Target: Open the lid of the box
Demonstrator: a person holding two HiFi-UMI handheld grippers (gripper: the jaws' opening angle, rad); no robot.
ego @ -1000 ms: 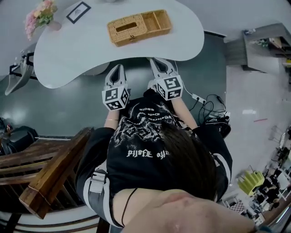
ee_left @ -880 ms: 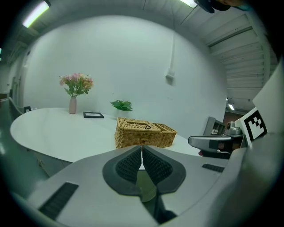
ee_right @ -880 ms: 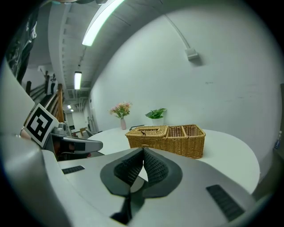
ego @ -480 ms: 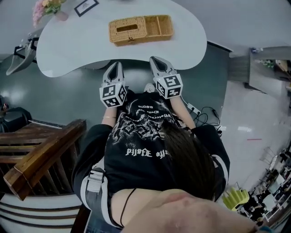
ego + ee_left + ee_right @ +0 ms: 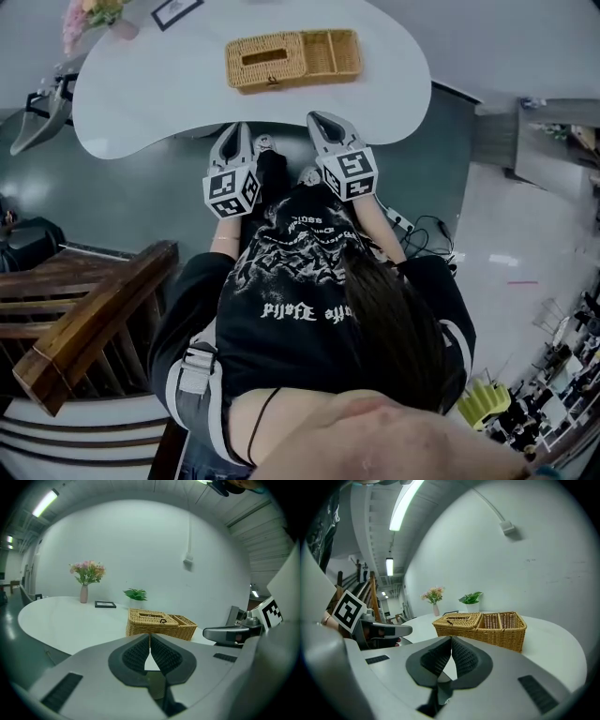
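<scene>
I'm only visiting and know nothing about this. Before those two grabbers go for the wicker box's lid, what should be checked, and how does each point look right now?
1. Lid closed on the wicker box: ok, it lies flat.
2. Left gripper empty: ok, jaws together with nothing between them.
3. Right gripper empty: ok, jaws together with nothing between them.
4. Grippers at the lid: not ok, both are at the table's near edge, apart from the box.
5. Way to the box free: ok, only bare tabletop lies between.
6. Which side the lid hinges on: cannot tell.
</scene>
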